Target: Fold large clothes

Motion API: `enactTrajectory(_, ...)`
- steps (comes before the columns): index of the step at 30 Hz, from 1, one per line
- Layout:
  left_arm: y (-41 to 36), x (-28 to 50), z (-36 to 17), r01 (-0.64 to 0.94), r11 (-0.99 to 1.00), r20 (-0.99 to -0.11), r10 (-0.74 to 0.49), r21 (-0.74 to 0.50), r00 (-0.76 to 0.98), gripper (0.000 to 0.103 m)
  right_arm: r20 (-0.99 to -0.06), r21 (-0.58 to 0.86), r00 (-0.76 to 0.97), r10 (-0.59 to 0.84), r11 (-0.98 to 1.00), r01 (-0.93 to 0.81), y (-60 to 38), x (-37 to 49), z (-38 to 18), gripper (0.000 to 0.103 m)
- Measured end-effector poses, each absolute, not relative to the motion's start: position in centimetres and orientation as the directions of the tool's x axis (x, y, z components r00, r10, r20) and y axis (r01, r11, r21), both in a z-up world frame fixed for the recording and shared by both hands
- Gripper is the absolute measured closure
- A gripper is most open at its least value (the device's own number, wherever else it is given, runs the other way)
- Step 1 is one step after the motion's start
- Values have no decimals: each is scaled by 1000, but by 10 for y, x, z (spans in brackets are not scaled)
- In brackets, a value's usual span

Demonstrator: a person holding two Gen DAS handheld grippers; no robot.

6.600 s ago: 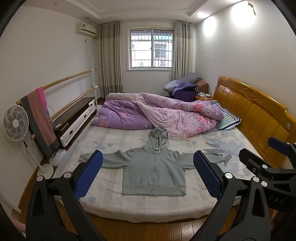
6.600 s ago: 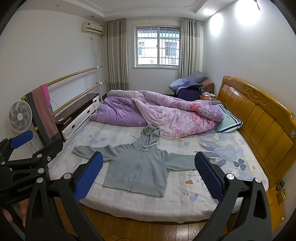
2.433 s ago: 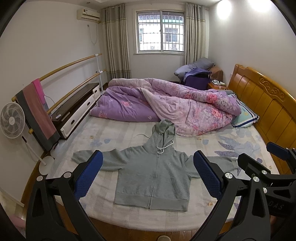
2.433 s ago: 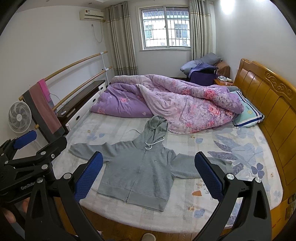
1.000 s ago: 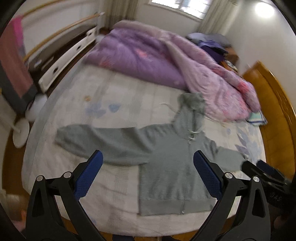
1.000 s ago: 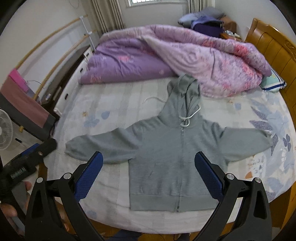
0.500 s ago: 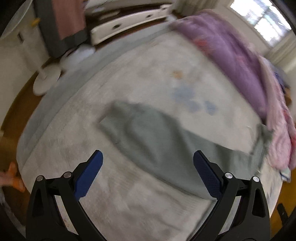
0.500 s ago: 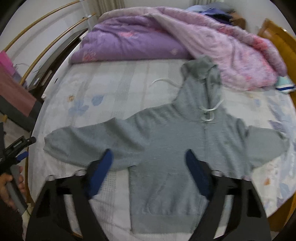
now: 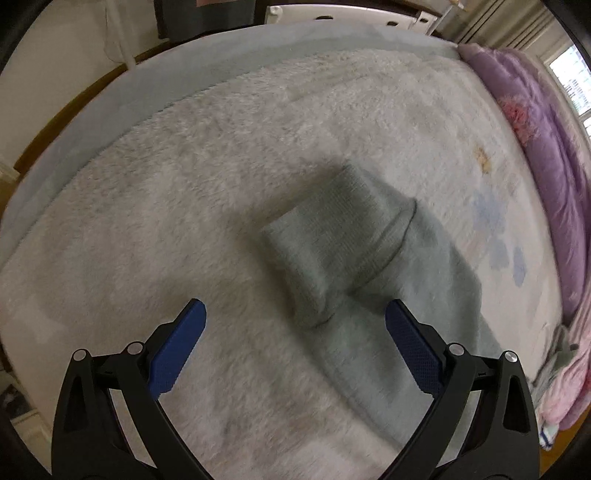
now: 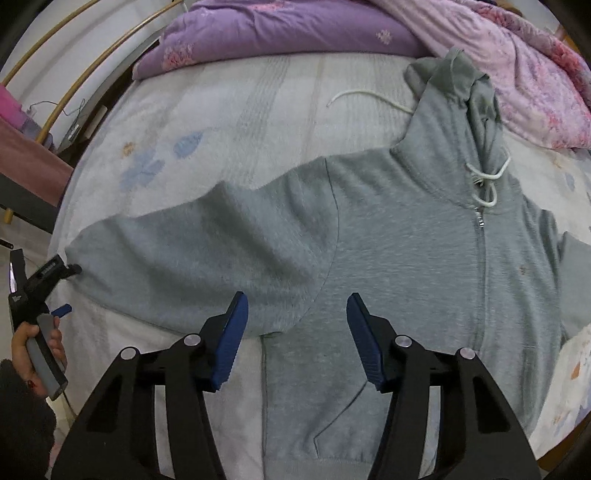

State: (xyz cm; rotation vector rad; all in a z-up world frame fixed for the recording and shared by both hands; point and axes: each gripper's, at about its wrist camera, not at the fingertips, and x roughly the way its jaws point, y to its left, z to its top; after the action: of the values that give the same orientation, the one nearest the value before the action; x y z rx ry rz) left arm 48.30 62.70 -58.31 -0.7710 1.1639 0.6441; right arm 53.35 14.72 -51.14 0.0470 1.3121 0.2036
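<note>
A grey zip hoodie lies flat and face up on the bed, sleeves spread, hood toward the quilt. My right gripper is open, partly closed in, just above the hoodie's left underarm. My left gripper is wide open and empty, hovering right at the cuff of the left sleeve. The left gripper also shows in the right wrist view at the sleeve's end, held by a hand.
The white fleecy bed sheet runs to the bed's edge on the left. A purple and pink quilt is bunched at the back of the bed. A rail with a pink towel stands left of the bed.
Both grippers have dropped close to the hoodie. The left one has come down to the left cuff. The right one has narrowed its jaws over the underarm.
</note>
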Motion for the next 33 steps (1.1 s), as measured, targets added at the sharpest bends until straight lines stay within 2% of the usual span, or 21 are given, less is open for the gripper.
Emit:
enactTrajectory(1,626,485,-583,-777,595,-957,47,-205,288,17,-952,170,237,194,978,-120,147,536,-517,53)
enactTrajectory(2,625,488,-585,-759,618,-955,39,-208,293,33,-951,179,232,202,977,-118,147,537,-521,60)
enactTrajectory(3,623,491,-588,-742,646,-962,46,-177,270,36,-953,188,218,210,975,-117,147,540,-530,69)
enactTrajectory(4,622,492,-589,-729,664,-962,56,-166,269,45,-953,194,212,215,974,-115,148,542,-537,72)
enactTrajectory(5,622,491,-589,-713,679,-957,56,-173,286,63,-954,197,207,216,974,-110,147,544,-544,79)
enactTrajectory(6,621,490,-585,-698,692,-952,50,-185,301,73,-955,201,200,219,974,-108,146,545,-549,89)
enactTrajectory(7,620,489,-580,-690,700,-950,53,-184,308,87,-956,211,182,228,972,-105,146,547,-558,94)
enactTrajectory(8,618,487,-571,-677,715,-946,69,-175,318,89,-956,226,169,241,968,-106,148,548,-564,100)
enactTrajectory(15,603,459,-504,-659,739,-900,183,-140,396,90,-955,291,19,295,948,-128,166,548,-620,101)
enactTrajectory(17,588,457,-481,-649,749,-883,206,-135,421,90,-945,322,12,326,940,-114,161,551,-621,102)
enactTrajectory(21,519,464,-423,-539,836,-810,246,-101,533,90,-911,395,77,404,912,-115,128,548,-588,101)
enactTrajectory(23,481,482,-403,-483,869,-776,235,-101,585,90,-894,421,120,431,901,-98,98,545,-569,101)
enactTrajectory(27,373,507,-371,-330,935,-733,135,-128,667,90,-872,441,218,439,897,-42,10,537,-532,99)
enactTrajectory(29,319,520,-367,-259,959,-727,96,-117,680,90,-872,426,265,412,905,-6,-38,527,-515,98)
enactTrajectory(33,196,549,-377,-108,980,-737,-53,-170,674,90,-877,380,350,329,921,85,-143,513,-493,98)
